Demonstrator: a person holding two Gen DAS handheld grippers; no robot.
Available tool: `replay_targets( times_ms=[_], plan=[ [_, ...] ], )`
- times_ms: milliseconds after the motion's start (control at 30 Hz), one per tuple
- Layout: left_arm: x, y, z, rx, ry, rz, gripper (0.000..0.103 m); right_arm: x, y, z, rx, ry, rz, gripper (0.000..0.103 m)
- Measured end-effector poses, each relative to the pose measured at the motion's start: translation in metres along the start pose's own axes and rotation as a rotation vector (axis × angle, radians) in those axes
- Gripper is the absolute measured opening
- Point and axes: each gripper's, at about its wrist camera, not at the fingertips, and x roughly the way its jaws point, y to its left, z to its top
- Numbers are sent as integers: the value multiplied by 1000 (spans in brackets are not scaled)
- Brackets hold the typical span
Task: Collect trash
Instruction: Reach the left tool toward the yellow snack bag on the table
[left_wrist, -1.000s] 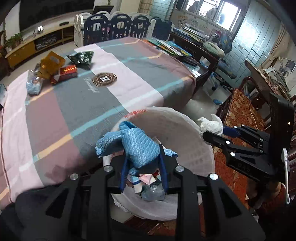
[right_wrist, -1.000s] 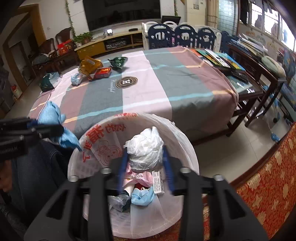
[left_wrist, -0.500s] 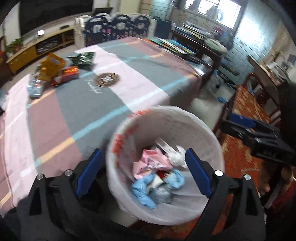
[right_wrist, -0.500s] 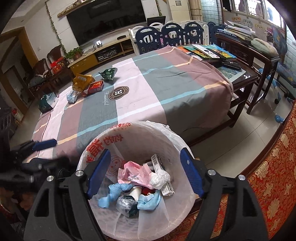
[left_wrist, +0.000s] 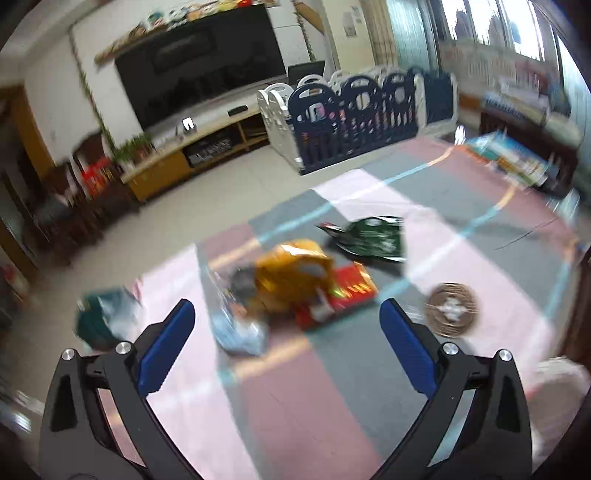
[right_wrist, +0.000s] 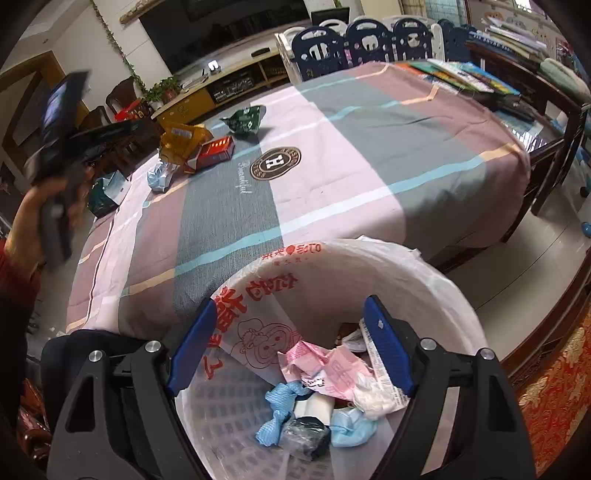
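**Both tools gaping, trash split between bin and desk**

Right now the right tool (right_wrist: 286, 339) is hanging over the white-lined trash bin (right_wrist: 436, 280), its blue pads spread wide apart and gripping nothing. Inside the bin, pink wrappers (right_wrist: 325, 369), a blue cloth (right_wrist: 280, 410), a crumpled white wad (right_wrist: 369, 391) and a pale blue mask (right_wrist: 351, 424) are lying heaped together. The bin is standing at 6 o'clock in the right wrist view, just beside the near edge of the desk (right_wrist: 332, 155) with its striped pink, grey and mauve cover.

The left tool (left_wrist: 284, 328) is pointing across the desk, its fingers likewise standing wide apart and empty; the left wrist view is blurring with motion. Ahead of it, toward 12 o'clock, a yellow bag (left_wrist: 295, 273) is lying against a red box (left_wrist: 343, 295), with a dark green wrapper (left_wrist: 373, 236) just beyond at 1 o'clock and a pale blue crumpled packet (left_wrist: 240, 332) near the left pad at 10 o'clock. A teal-and-white package (left_wrist: 103, 321) is sitting at 9 o'clock near the desk's edge. A round brown emblem (left_wrist: 450, 308) on the cover is showing at 3 o'clock.

In the right wrist view, the left tool is appearing at 9 o'clock, raised over the desk's left side in the person's hand (right_wrist: 55, 192).
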Motion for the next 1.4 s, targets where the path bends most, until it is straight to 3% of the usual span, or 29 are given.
replay_targets(
  times_ms=[100, 267, 333, 400, 500, 600, 733, 767, 833, 900, 933, 1067, 1133, 1267, 1400],
  plan=[
    [51, -21, 17, 182, 41, 32, 100, 11, -2, 5, 8, 21, -20, 80],
    [98, -53, 9, 446, 44, 79, 98, 26, -11, 12, 54, 46, -17, 80],
    [103, -53, 3, 488, 83, 5, 65, 32, -12, 13, 58, 60, -11, 80],
    [105, -46, 0, 464, 120, -11, 38, 37, -9, 14, 54, 67, -3, 80],
    [95, -17, -2, 363, 164, -52, 17, 42, -2, 15, 48, 68, 20, 80],
    [67, 6, -17, 297, 177, -108, 14, 40, 4, 14, 34, 59, 45, 80],
    [21, 24, -64, 264, 245, -210, 14, 38, 4, 14, 36, 50, 64, 80],
    [9, 27, -80, 254, 260, -224, 15, 38, 3, 14, 40, 50, 70, 80],
    [-7, 38, -95, 214, 260, -222, 28, 40, 3, 14, 42, 51, 81, 80],
    [-23, 53, -99, 133, 239, -221, 82, 41, 5, 14, 39, 53, 88, 80],
    [-35, 64, -98, 68, 202, -219, 89, 42, 6, 14, 36, 55, 92, 80],
    [-48, 99, -66, -118, 99, -240, 94, 46, 10, 14, 29, 67, 96, 80],
    [-39, 96, -37, -132, 81, -219, 95, 49, 11, 14, 35, 75, 100, 80],
    [7, 50, 25, -84, 108, -227, 99, 50, 13, 12, 37, 80, 92, 80],
    [70, -17, 62, -95, 175, -290, 99, 52, 10, 7, 49, 99, 66, 80]
  ],
)
